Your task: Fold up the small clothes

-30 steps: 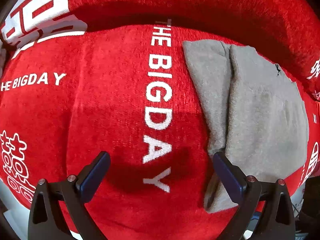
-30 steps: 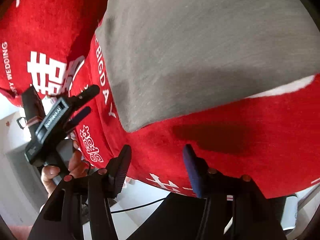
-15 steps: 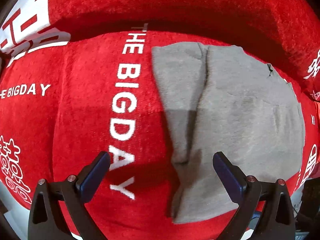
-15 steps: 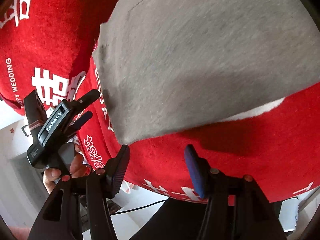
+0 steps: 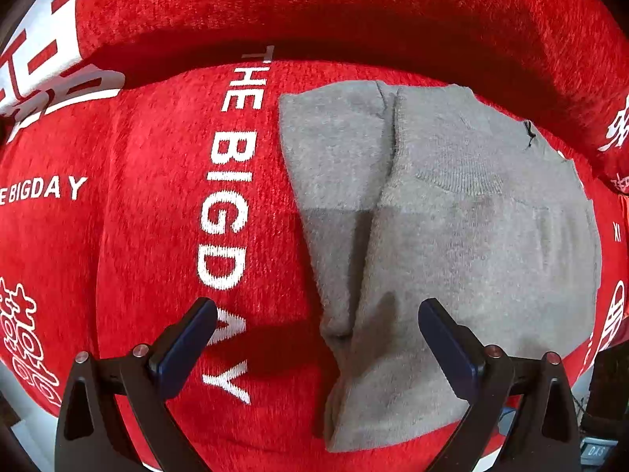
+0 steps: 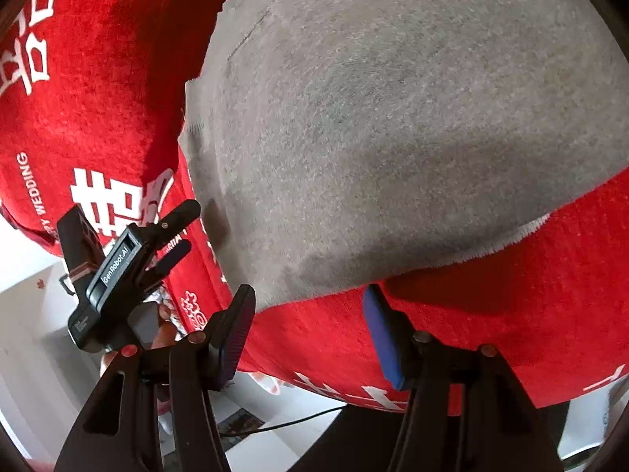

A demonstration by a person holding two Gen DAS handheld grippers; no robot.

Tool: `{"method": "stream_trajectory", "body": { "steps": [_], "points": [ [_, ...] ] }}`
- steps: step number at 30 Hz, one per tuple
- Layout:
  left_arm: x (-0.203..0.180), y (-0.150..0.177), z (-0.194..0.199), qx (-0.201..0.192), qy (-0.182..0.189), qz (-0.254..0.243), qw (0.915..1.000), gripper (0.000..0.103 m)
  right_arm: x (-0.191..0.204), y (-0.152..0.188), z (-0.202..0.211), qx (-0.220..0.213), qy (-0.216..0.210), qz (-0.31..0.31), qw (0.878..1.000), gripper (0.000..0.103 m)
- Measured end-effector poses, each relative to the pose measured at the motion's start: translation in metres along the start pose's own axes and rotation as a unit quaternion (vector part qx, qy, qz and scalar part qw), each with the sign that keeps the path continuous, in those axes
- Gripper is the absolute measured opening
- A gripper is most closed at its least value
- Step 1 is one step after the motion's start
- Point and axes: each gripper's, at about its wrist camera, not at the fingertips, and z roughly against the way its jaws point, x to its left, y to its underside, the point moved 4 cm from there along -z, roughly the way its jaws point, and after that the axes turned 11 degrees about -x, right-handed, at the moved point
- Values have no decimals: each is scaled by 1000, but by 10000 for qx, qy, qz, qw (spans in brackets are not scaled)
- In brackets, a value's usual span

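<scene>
A grey knitted garment [image 5: 464,228] lies folded on a red blanket [image 5: 137,236] with white lettering. One long fold runs down its left part. My left gripper [image 5: 316,338] is open and empty, its jaws straddling the garment's near left edge just above the cloth. In the right wrist view the same grey garment [image 6: 393,137] fills the upper frame. My right gripper [image 6: 310,326] is open and empty at the garment's near corner. The left gripper [image 6: 173,228] also shows there, held by a hand at the left.
The red blanket [image 6: 491,314] covers a raised surface whose edge drops to a white floor [image 6: 35,354] with a black cable [image 6: 291,423]. A red padded ridge [image 5: 354,11] rises behind the garment.
Both grippers have shifted toward the grey garment: in the left view it slid from the right to between the jaws. In the right view it grew larger. Both stayed open.
</scene>
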Motion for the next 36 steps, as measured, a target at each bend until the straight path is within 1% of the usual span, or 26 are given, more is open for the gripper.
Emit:
{"method": "stream_trajectory", "body": {
  "steps": [6,9,13,16,18,21,22,23,24,25,26,27,29,30,31,33,35,36],
  "points": [
    [3,-7,-1,-13,139,152,9998,103,-5,0,-5,-74,-214,-363,9991,61],
    [9,-9,-1,-1,104,165,9998,103,-3,3,-8,-57,-227,-357,9991,62],
    [11,-6,-2,11,67,65,10000,103,5,6,-6,-53,-109,-48,9999,62],
    [16,-7,-4,0,-4,143,9999,103,15,4,-1,-110,8,294,9995,62],
    [19,-14,-3,-81,-3,212,9997,103,23,1,3,-171,59,514,9985,62],
    [15,-32,1,-337,31,75,9994,103,33,-6,9,-258,90,780,9966,62],
    [11,-39,3,-445,91,-20,9990,100,36,-8,10,-284,80,838,9960,62],
    [7,-44,3,-504,137,-81,9986,94,39,-11,11,-302,66,879,9957,62],
    [2,-50,2,-526,213,-161,9983,77,41,-12,12,-324,58,899,9954,62],
    [-4,-55,-3,-468,303,-241,9982,62,44,-15,14,-367,66,948,9948,62],
    [-10,-60,-8,-387,391,-293,9981,57,45,-18,16,-434,124,1022,9937,62],
    [-16,-64,-14,-323,465,-326,9979,51,47,-21,20,-552,238,1130,9918,62],
    [-27,-68,-21,-243,542,-413,9974,51,50,-33,30,-836,531,1415,9850,62],
    [-32,-69,-24,-219,532,-476,9972,51,52,-43,39,-1048,738,1606,9787,62],
    [-36,-69,-28,-207,490,-549,9971,51,52,-54,47,-1236,957,1773,9717,62],
    [-37,-69,-31,-195,458,-588,9970,51,44,-88,66,-1647,1614,2043,9514,62],
    [-38,-69,-34,-177,443,-531,9974,51,26,-122,81,-1944,2164,2037,9348,62],
    [-37,-70,-36,-170,419,-498,9977,51,16,-138,87,-2018,2351,1957,9304,62]
  ]
}}
